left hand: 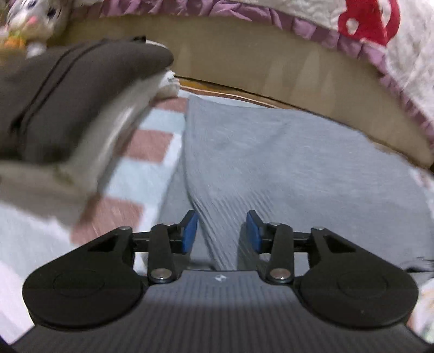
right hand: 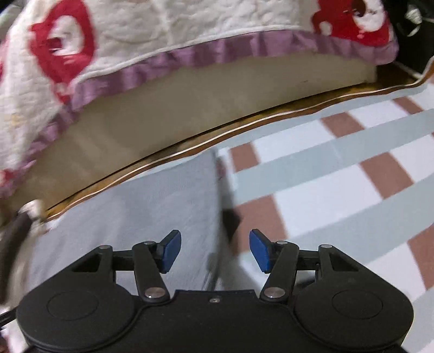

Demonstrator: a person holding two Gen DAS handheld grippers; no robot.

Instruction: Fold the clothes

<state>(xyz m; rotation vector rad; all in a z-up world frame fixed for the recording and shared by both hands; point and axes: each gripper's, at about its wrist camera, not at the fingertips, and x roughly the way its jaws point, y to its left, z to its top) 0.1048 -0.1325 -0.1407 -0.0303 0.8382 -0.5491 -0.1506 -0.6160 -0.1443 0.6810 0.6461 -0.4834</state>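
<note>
Grey garment (left hand: 284, 163), lengthwise toward sofa (left hand: 244, 62)

Blurred and cropped regions

We see the dark garment pile (left hand: 67, 108) motion-blurred, cut by the left edge; plush toy (left hand: 32, 16) smeared, cropped at the top.

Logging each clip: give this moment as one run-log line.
left gripper: open, over grey garment | right gripper: open, at its edge | checked sheet beneath
</note>
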